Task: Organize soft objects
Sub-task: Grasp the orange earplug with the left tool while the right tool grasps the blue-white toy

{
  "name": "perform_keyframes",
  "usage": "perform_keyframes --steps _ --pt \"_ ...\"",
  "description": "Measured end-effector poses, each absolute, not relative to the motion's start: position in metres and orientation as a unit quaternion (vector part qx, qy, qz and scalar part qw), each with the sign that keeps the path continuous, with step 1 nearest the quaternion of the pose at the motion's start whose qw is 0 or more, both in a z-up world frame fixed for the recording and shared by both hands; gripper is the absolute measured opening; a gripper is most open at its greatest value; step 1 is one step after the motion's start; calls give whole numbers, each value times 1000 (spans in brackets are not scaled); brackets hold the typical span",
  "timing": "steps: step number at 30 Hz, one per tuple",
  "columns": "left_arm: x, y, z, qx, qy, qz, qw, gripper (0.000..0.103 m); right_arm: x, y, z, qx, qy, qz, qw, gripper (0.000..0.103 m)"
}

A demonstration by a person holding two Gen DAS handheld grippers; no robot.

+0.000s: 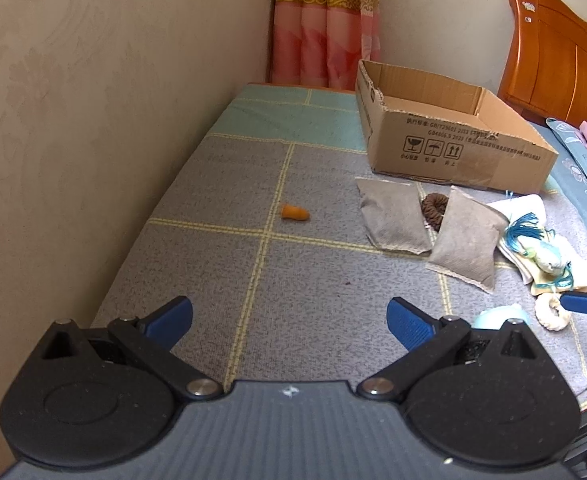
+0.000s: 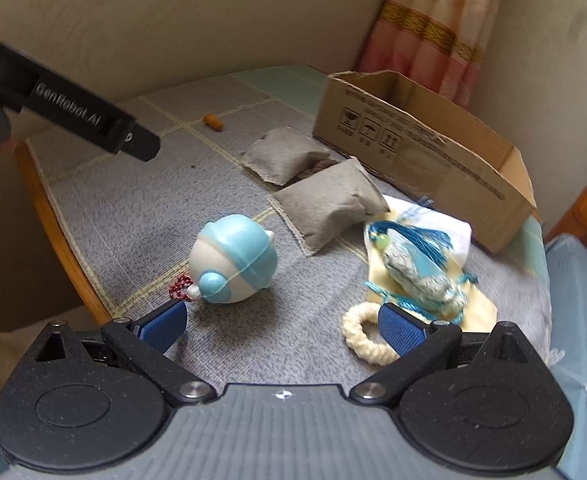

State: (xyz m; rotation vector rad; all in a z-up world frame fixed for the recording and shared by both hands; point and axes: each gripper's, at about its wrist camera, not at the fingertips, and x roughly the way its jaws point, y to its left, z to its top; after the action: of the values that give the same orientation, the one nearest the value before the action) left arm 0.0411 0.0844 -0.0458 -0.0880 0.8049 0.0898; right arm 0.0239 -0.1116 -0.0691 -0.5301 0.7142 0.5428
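Hovering wide open and empty over the bed, the right gripper is aiming between the blue-white toy and cream ring, likely choosing a pick for the cardboard box at the far right; the left gripper, equally spread and empty, is showing the orange piece more clearly, while only the right view is revealing the whole toy

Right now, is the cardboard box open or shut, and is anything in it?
Open: the cardboard box has no lid or flaps over its top. The visible inside looks bare, but its near wall hides part of the floor.
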Motion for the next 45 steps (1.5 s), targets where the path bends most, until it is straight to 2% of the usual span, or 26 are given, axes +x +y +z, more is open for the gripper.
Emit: perform_keyframes --steps 7,18,21,23,36,38,45 --pt "55 90 -54 -38 395 39 917 103 42 -102 -74 -241 344 266 867 103" --pt "98 88 -66 28 360 61 930 102 47 -98 -75 -241 341 277 865 103" --pt "110 85 -69 40 351 63 933 95 47 -99 -74 -239 343 277 865 103" --pt "116 82 -72 46 348 61 934 84 46 -99 -74 -239 343 278 865 103" --pt "139 79 -80 11 356 31 934 42 43 -101 -74 -230 350 292 860 103" --pt "138 79 -79 1 357 25 934 33 43 -100 -73 -228 349 293 860 103" --pt "138 81 -80 -12 355 22 934 21 43 -101 -70 -223 343 298 862 103"
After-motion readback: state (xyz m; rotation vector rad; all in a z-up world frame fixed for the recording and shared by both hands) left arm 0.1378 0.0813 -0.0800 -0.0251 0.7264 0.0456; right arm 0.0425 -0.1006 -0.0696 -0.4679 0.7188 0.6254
